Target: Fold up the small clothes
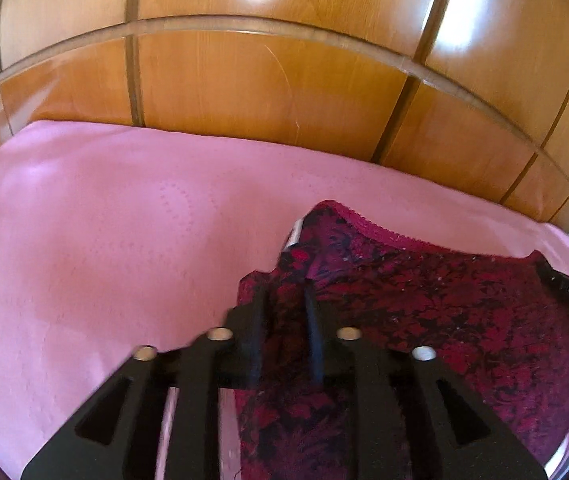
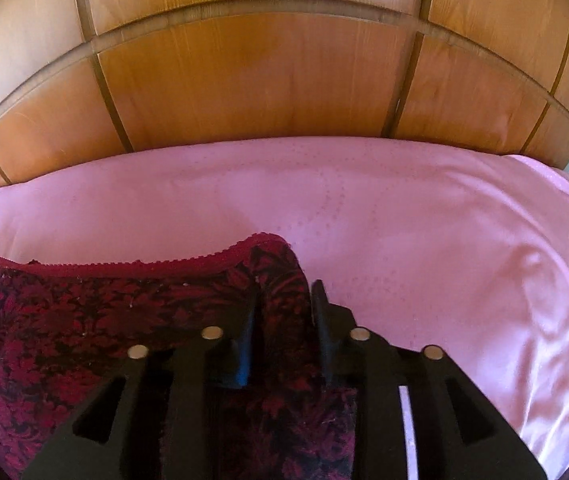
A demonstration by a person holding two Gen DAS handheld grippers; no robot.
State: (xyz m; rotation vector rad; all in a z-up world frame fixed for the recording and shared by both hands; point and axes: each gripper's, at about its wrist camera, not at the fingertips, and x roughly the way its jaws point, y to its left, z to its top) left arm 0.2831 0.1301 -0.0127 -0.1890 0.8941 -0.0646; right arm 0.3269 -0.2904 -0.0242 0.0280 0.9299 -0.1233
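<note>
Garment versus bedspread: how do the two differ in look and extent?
The garment is dark, with a red-and-black floral pattern; the bedspread is pale pink with faint dots. The garment has a scalloped magenta edge; the bedspread shows no trim. The garment covers only a patch of the bedspread. Both are cloth.

I'm looking down my left gripper (image 1: 284,300): fingers parted, a fold of the red floral garment (image 1: 424,320) sitting between them, lying on the pink sheet (image 1: 104,220) below the wooden headboard (image 1: 264,80).
</note>
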